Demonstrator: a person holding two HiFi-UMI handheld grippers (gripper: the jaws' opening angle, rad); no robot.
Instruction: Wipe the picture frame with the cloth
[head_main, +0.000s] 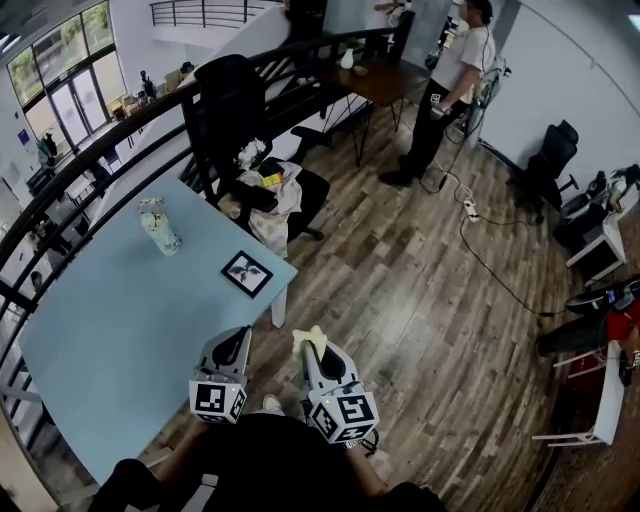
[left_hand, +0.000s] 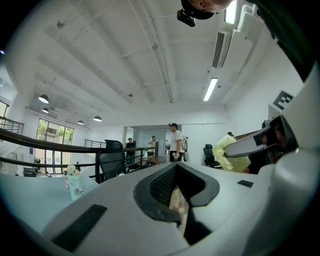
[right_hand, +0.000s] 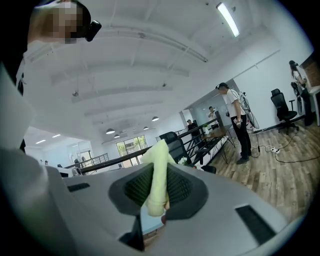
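Pose: both grippers are held in close at the near end of the table (head_main: 120, 330), noses pitched up and well short of the work.
- Left gripper (head_main: 238, 335): jaws together, nothing in them.
- Right gripper (head_main: 310, 347): clamped on the cloth (head_main: 308, 337), out over the floor (head_main: 420, 300) just right of the table.

Picture frame (head_main: 247, 273): lies flat, farther out, near the table's right edge.

Likely risks:
- Only a short tip of the cloth fold sticks out past the jaws, so they could scrape the frame.
- The frame is loose, so a rightward wipe could push it off the edge unless the left gripper pins it.
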